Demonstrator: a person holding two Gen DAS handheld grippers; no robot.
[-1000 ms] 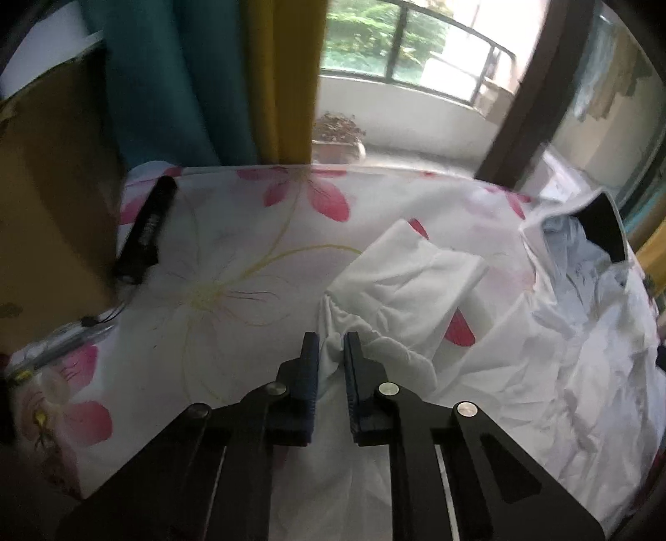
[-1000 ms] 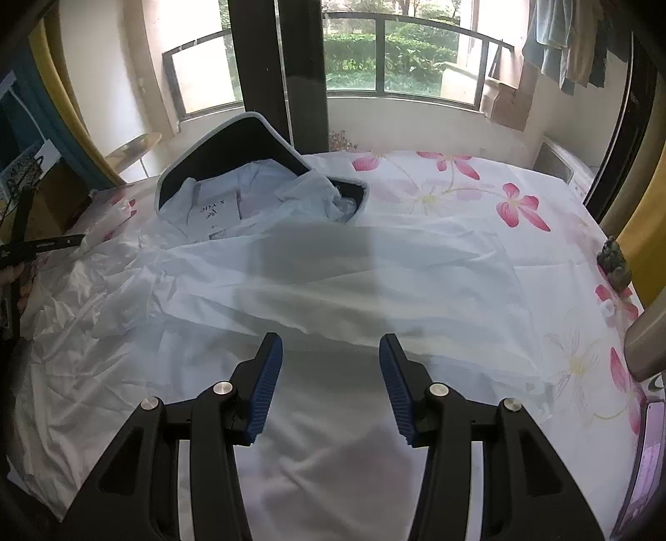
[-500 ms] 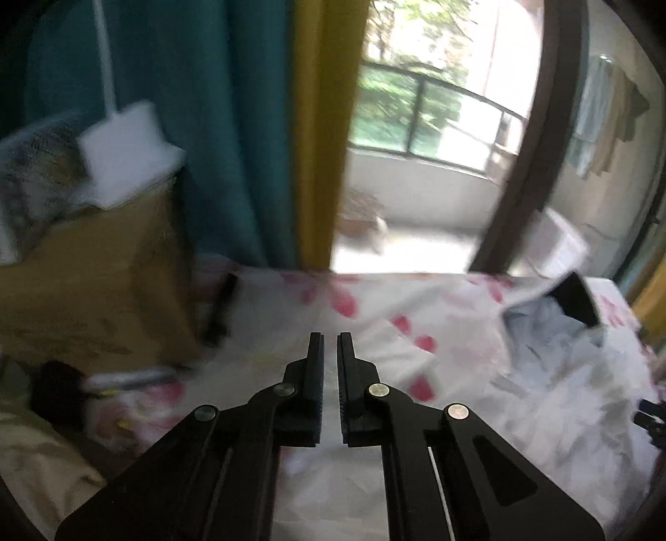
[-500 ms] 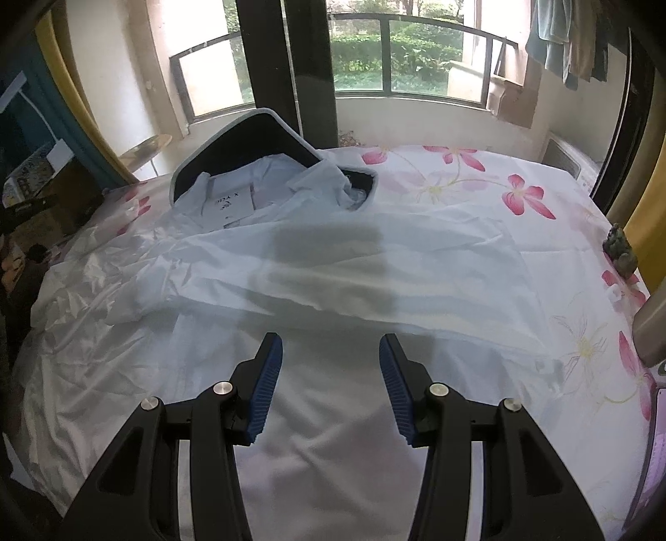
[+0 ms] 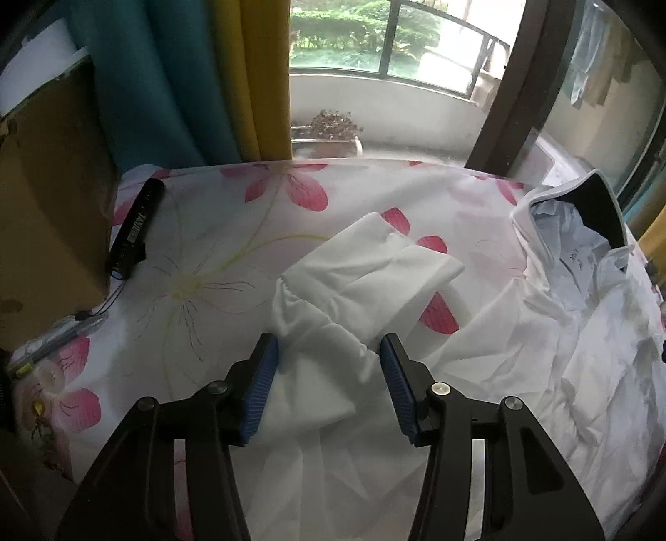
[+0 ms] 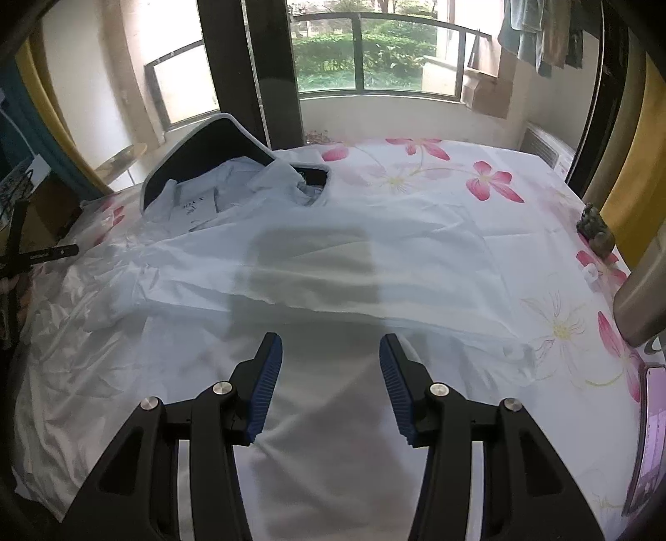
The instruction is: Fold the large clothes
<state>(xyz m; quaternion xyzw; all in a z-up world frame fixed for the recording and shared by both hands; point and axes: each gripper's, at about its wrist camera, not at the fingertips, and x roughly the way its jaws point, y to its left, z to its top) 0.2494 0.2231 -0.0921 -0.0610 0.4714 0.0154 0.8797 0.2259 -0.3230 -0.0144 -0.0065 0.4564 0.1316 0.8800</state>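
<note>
Left wrist view: the left gripper [image 5: 329,366] is hovering low with its blue-padded jaws spread wide, gripping nothing, and the gathered part of a white sleeve [image 5: 333,333] is lying between them on the bed. Just beyond, the sleeve's folded cuff [image 5: 374,262] is resting flat on the floral bedsheet [image 5: 216,249], pointing up and to the right. To the right, the white shirt [image 5: 582,341] is spreading in crumpled folds, with its dark-lined collar [image 5: 599,212] standing up at the far right. On the far left of the sheet a black cylindrical object [image 5: 137,224] is lying beside a cardboard box [image 5: 45,208], with teal and yellow curtains [image 5: 200,75] hanging behind. Right wrist view: the right gripper [image 6: 329,366] is also holding its jaws wide apart and empty, hanging over the smooth lower body of the white shirt [image 6: 333,291], which is lying spread across the bedsheet [image 6: 520,216]. Farther off, the collar [image 6: 216,137] is sitting at the upper left, and a balcony railing [image 6: 374,29] is showing through the window.
</note>
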